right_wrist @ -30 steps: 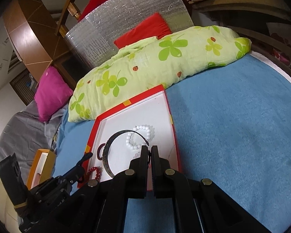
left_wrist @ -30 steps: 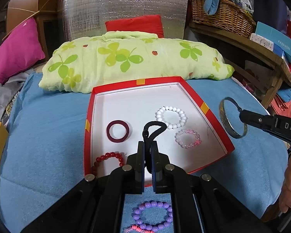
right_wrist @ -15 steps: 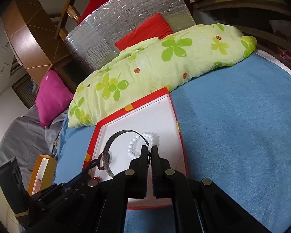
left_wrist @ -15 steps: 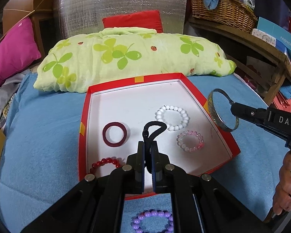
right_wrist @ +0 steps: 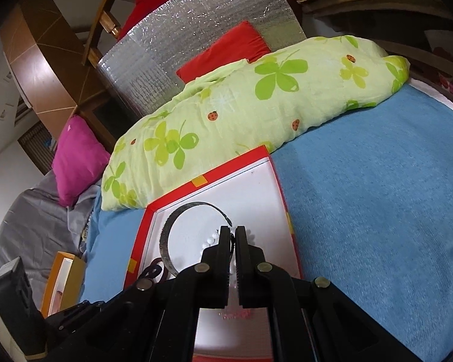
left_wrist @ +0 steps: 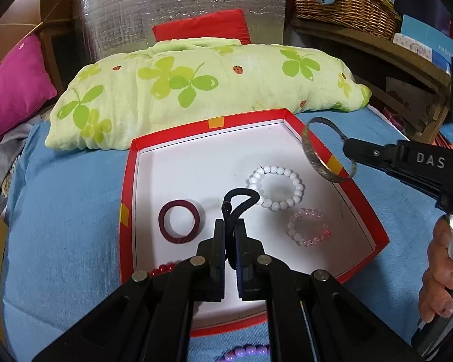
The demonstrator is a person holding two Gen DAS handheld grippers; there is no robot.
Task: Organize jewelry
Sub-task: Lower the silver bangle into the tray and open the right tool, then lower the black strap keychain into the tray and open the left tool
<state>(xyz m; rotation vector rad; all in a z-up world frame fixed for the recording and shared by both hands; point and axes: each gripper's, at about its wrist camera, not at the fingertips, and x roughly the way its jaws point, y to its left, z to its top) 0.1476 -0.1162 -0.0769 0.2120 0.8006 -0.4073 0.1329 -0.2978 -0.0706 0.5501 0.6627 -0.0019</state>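
A red-rimmed box (left_wrist: 126,181) with a white floor lies on the blue bedcover. Inside it lie a maroon ring band (left_wrist: 179,221), a white bead bracelet (left_wrist: 276,187), a pink bead bracelet (left_wrist: 308,227) and a red bead bracelet (left_wrist: 163,269). My left gripper (left_wrist: 230,231) is shut on a black hair tie (left_wrist: 240,200), held above the box floor. My right gripper (right_wrist: 232,235) is shut on a thin metal bangle (right_wrist: 169,235), which hangs over the box's right rim (left_wrist: 317,157). A purple bead bracelet (left_wrist: 246,350) lies on the cover in front of the box.
A green clover-print pillow (left_wrist: 196,90) lies right behind the box, with a red cushion (left_wrist: 202,28) and a silver panel behind it. A pink cushion (left_wrist: 12,90) sits at the left, a wicker basket (left_wrist: 344,3) on a shelf at the right. An orange box (right_wrist: 62,280) stands left.
Both grippers moved forward over the box. The bangle shifted from right of the box to above its right rim. The hair tie stays in the left grip.
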